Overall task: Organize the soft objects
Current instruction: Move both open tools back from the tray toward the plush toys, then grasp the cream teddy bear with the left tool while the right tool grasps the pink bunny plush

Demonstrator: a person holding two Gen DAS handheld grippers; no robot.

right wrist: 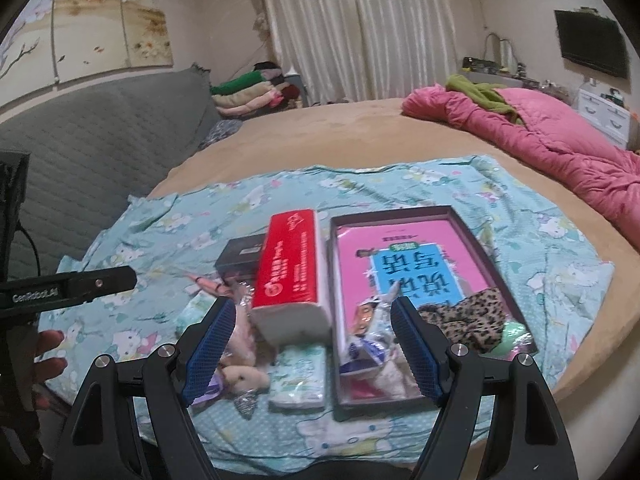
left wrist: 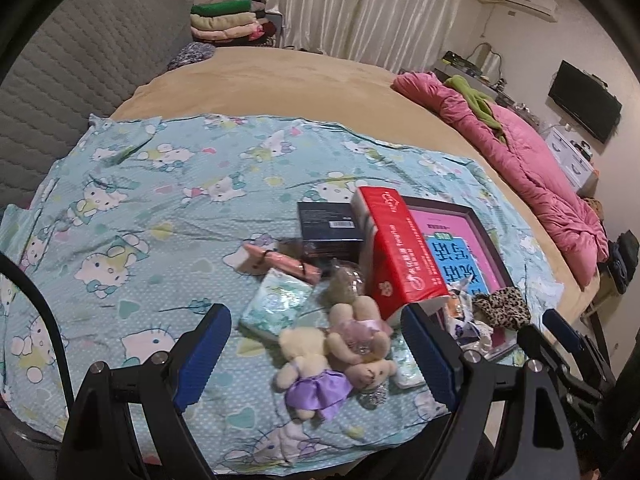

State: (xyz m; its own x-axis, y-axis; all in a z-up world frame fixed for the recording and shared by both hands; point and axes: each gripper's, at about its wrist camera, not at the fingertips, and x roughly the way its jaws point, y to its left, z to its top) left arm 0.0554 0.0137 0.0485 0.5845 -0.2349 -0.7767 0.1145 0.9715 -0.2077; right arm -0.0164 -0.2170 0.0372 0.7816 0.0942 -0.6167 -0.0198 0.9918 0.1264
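Note:
Two small plush bears, one in a purple dress and one in pink, lie on the cartoon-cat sheet. My left gripper hovers open over them, a blue pad on either side, touching neither. A red tissue pack leans beside a dark tray holding a pink book, a leopard-print scrunchie and a plastic-wrapped toy. My right gripper hangs open above the tray's left edge and a small teal tissue pack, holding nothing.
A black box and a pink pouch lie behind the bears. A pink quilt is bunched along the bed's right side. A grey padded headboard and folded clothes stand at the far left. A hand shows at left.

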